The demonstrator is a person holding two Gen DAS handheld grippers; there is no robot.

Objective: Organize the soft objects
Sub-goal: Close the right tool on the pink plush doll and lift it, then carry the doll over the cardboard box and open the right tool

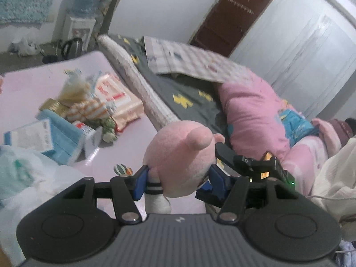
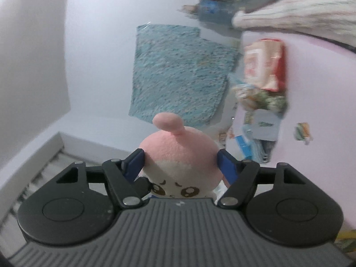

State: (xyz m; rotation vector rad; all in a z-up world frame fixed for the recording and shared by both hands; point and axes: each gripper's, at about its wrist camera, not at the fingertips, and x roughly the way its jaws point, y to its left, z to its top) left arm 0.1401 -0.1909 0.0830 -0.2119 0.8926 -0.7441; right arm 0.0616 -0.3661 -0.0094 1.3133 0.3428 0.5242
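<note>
We've got both grippers on the same pink plush toy (image 1: 180, 160). Left gripper (image 1: 178, 178): blue pads (image 1: 140, 183) pressed into the toy's sides — pinching it, toy held up off the surface. Right gripper (image 2: 180, 166) does the same from another angle, pads (image 2: 227, 169) squeezing the head, cream face w/ brown eyes pointing back at the cam, pink nub on top. In left view the right unit's black fingers (image 1: 224, 153) show just beside the toy, touching its right side. Beyond the toy, left: pale pink tabletop (image 1: 33, 84) w/ a clutter pile — blue box (image 1: 60, 133), red/white packet (image 1: 118, 98), striped orange item (image 1: 89, 109). Right of that a bed w/ dark grey sheet (image 1: 178, 93), pink quilt (image 1: 251, 111), checked blanket (image 1: 193, 60). Further back — water dispenser (image 1: 84, 15), brown door (image 1: 233, 15), white wardrobe (image 1: 311, 44). Right view is rotated; teal rug (image 2: 178, 73) behind the toy, rest blurred.
</note>
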